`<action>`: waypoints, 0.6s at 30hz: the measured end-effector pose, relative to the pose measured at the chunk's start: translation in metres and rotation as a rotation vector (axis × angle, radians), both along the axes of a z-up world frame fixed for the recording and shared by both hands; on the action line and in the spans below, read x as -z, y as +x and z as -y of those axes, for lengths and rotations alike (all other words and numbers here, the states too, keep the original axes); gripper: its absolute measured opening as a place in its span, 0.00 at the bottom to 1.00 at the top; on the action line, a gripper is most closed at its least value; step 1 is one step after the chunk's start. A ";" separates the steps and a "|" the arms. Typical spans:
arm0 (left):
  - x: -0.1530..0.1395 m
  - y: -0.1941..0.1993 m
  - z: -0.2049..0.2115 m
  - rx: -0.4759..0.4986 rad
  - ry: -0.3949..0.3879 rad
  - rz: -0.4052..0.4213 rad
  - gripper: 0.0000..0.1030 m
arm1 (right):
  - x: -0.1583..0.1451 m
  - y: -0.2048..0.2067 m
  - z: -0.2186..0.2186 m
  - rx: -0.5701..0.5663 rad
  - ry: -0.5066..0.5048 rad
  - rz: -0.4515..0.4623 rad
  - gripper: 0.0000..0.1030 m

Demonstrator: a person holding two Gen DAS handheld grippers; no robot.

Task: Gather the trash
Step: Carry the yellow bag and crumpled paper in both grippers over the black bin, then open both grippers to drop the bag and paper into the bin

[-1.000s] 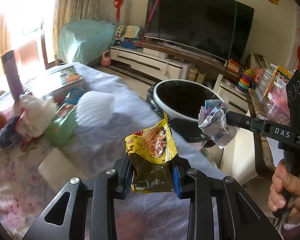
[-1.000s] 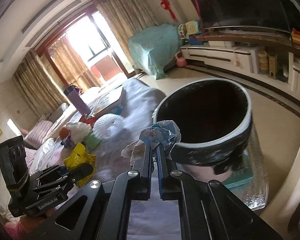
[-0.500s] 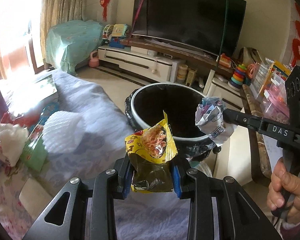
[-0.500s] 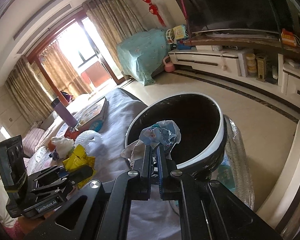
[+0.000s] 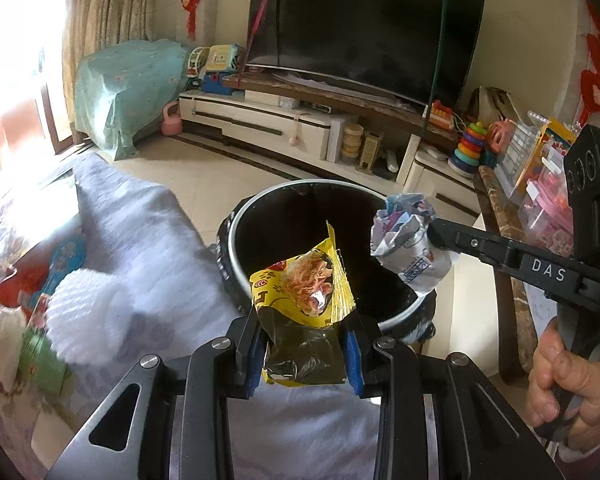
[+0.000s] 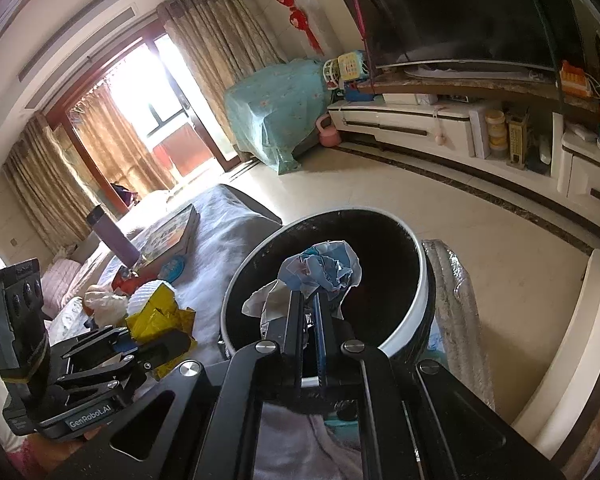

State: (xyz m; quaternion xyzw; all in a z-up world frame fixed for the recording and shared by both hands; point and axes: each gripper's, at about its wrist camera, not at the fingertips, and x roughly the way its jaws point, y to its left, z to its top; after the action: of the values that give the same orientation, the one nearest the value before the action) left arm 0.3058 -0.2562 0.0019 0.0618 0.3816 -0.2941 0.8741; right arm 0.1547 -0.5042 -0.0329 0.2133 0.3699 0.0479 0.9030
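Note:
A round black trash bin (image 5: 236, 248) with a white rim stands on the floor beside the cloth-covered table; it shows as the trash bin (image 6: 416, 300) in the right wrist view too. My left gripper (image 5: 305, 350) is shut on a yellow snack bag (image 5: 304, 292), held at the bin's near rim. My right gripper (image 6: 309, 308) is shut on a crumpled white and blue paper wrapper (image 6: 324, 266), which hangs over the bin's mouth. From the left wrist view that wrapper (image 5: 410, 244) sits over the bin's right side. The snack bag (image 6: 160, 316) appears left of the bin.
The table (image 5: 148, 240) under a grey cloth carries a white foam net (image 5: 88, 316), a green packet (image 5: 40, 356), tissue and a purple bottle (image 6: 112, 236). A TV stand (image 5: 284, 128) and toys line the far wall. A marble-edged counter (image 5: 500, 232) is at the right.
Both grippers moved with their trash from over the table toward the bin. The bin now looms larger and nearer, and the wrapper hangs over its mouth.

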 end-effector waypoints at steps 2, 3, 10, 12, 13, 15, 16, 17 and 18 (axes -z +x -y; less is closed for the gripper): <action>0.002 0.008 0.007 0.004 0.001 -0.013 0.30 | 0.000 0.004 0.001 -0.002 -0.004 -0.004 0.05; 0.003 0.011 0.008 0.005 0.000 -0.017 0.30 | 0.000 0.006 0.002 -0.003 -0.005 -0.007 0.05; 0.008 0.034 0.023 0.003 0.005 -0.039 0.31 | 0.006 0.018 0.009 -0.001 -0.007 -0.028 0.05; 0.010 0.039 0.025 0.001 0.004 -0.046 0.31 | 0.007 0.022 0.009 -0.004 -0.010 -0.035 0.05; 0.011 0.042 0.027 -0.001 0.005 -0.051 0.31 | 0.008 0.023 0.009 -0.006 -0.012 -0.039 0.05; 0.013 0.046 0.030 -0.004 0.004 -0.057 0.32 | 0.010 0.027 0.009 -0.008 -0.017 -0.047 0.06; 0.014 0.048 0.031 -0.006 0.005 -0.059 0.33 | 0.011 0.028 0.009 -0.008 -0.019 -0.050 0.07; 0.015 0.050 0.032 -0.011 0.008 -0.059 0.35 | 0.012 0.029 0.009 -0.007 -0.023 -0.054 0.09; 0.016 0.051 0.034 -0.017 0.011 -0.056 0.36 | 0.013 0.030 0.009 -0.003 -0.030 -0.060 0.09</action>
State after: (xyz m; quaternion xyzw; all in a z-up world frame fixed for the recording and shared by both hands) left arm 0.3570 -0.2900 -0.0139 0.0549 0.4081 -0.2863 0.8651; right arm 0.1848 -0.5135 -0.0459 0.2007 0.3977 0.0373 0.8945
